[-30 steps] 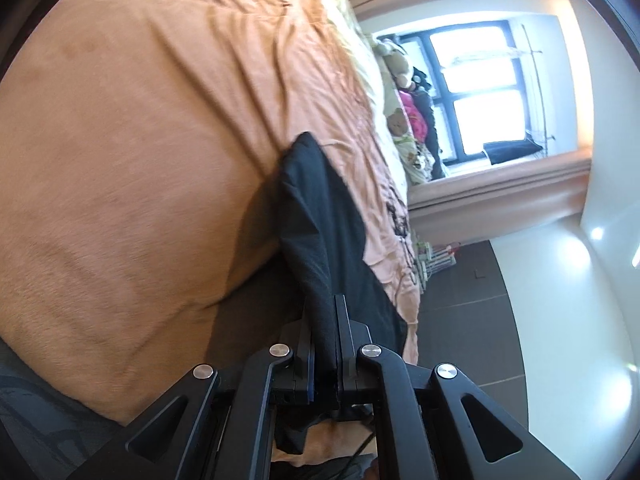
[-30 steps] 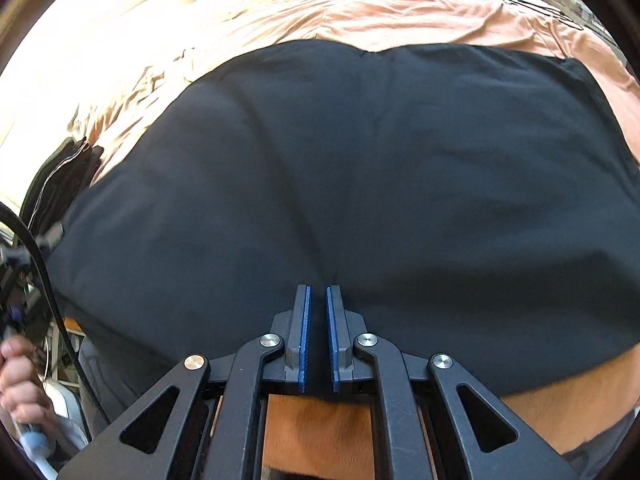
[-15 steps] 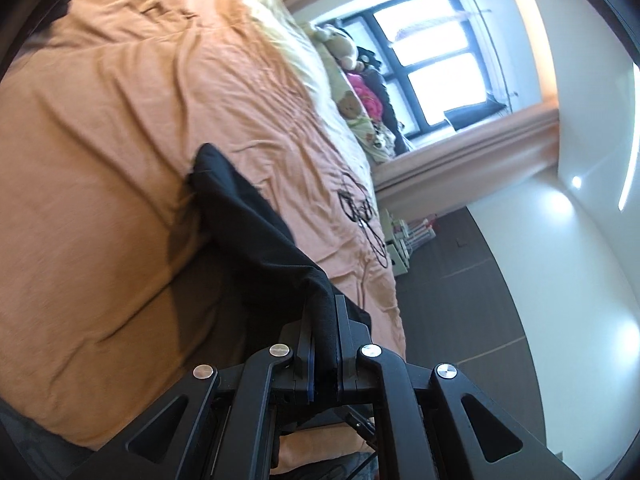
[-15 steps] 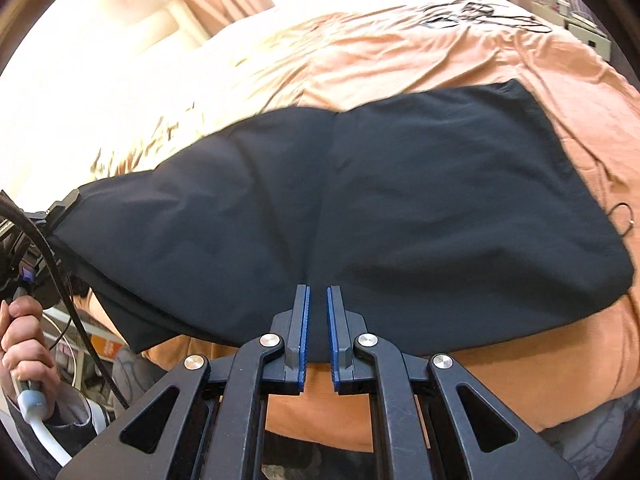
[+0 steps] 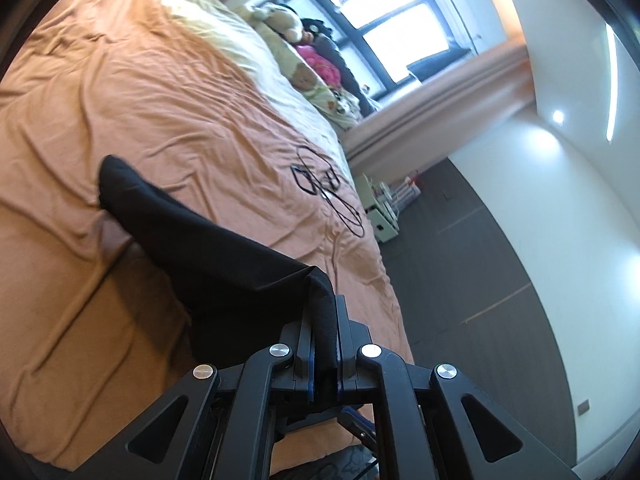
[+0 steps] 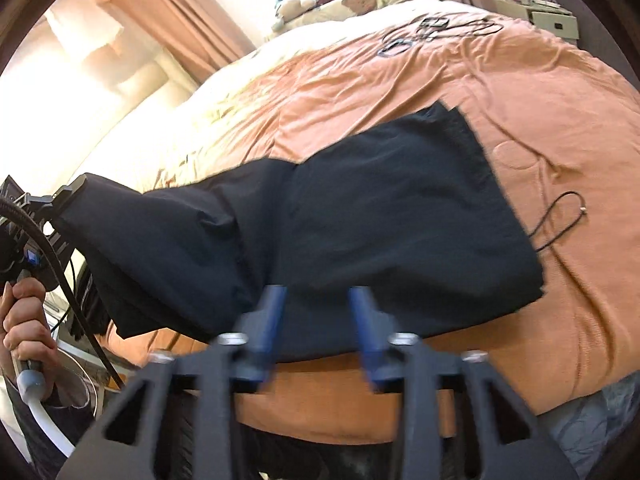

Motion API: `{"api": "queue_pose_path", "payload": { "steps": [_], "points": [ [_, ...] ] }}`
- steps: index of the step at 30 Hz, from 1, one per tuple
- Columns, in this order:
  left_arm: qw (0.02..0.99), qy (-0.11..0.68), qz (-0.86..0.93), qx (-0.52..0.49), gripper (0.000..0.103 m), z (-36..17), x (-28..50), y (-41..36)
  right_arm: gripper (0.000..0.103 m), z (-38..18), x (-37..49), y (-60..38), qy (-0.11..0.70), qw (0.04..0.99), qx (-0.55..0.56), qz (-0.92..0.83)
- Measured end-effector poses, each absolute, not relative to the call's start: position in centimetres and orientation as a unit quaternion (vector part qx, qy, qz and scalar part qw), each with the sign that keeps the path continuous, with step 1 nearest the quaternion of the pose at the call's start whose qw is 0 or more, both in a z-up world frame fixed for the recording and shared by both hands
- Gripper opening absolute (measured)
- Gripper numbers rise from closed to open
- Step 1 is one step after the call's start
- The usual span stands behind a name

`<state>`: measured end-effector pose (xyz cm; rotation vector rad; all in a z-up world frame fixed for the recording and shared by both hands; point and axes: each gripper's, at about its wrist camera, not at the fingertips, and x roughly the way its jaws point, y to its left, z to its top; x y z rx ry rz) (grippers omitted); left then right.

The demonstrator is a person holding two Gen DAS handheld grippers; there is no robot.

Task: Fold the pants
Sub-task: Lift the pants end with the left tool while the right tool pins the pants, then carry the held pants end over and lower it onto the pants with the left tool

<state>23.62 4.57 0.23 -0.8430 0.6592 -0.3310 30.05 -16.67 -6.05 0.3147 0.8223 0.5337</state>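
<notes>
Pants (image 6: 384,216) of black cloth lie spread across the near part of an orange bedspread (image 6: 520,92), one end flat by the bed's near edge and the other end lifted off it toward the near left corner. That raised end is clamped in the left gripper (image 5: 325,344), whose pads are pressed tight on a bunched fold of the cloth; in the right wrist view the same tool shows at the left border, held by the person's left hand (image 6: 24,320). The right gripper (image 6: 318,320) hangs over the near hem with its jaws parted, having just been opening, and nothing sits between the blue fingers (image 6: 270,320); the cloth lies beyond them. Black cables (image 5: 320,184) lie loose toward the bed's far edge, and stuffed toys (image 5: 280,20) are piled by the window (image 5: 384,20).
</notes>
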Motion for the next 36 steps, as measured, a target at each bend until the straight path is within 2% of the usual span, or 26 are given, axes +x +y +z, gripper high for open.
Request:
{"api": "queue_pose_path", "payload": {
  "steps": [9,18,29,36],
  "points": [
    [0.853,0.339,-0.184,-0.352,0.007,1.8,27.0,-2.6,0.053,-6.5,28.2,-23.6,0.365,0.879,0.198,0.234],
    [0.846,0.389,-0.209,-0.298,0.007,0.5,30.7,-10.9,0.053,-8.2,26.1,-30.5,0.355,0.878,0.244,0.206],
    [0.808,0.483,-0.235,-0.24,0.007,-5.8,32.4,-20.3,0.053,-10.0,25.4,-34.8,0.357,0.871,0.283,0.184],
    [0.786,0.53,-0.236,-0.213,0.007,-9.9,32.4,-23.3,0.053,-11.0,25.0,-36.3,0.363,0.866,0.296,0.177]
  ]
}}
